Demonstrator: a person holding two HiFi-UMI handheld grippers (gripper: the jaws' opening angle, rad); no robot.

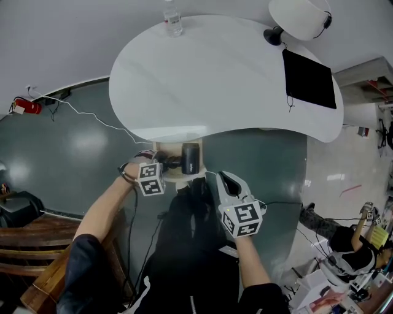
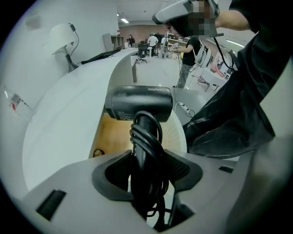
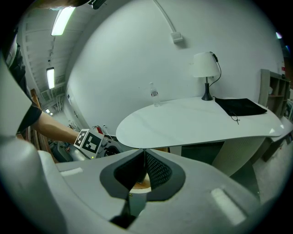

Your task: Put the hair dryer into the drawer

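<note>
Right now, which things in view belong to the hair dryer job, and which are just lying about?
In the job:
- hair dryer, clamped by its handle in the left claw
- drawer, open under the desk
- right claw, shut, empty

Lying about, all on the desk top:
- water bottle
- lamp
- black mat

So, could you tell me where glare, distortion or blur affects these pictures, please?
Head view: fisheye bends the table edge, with soft glare on the dark floor. Left gripper view: black corners, hair dryer sharp. Right gripper view: ceiling light blown out.
</note>
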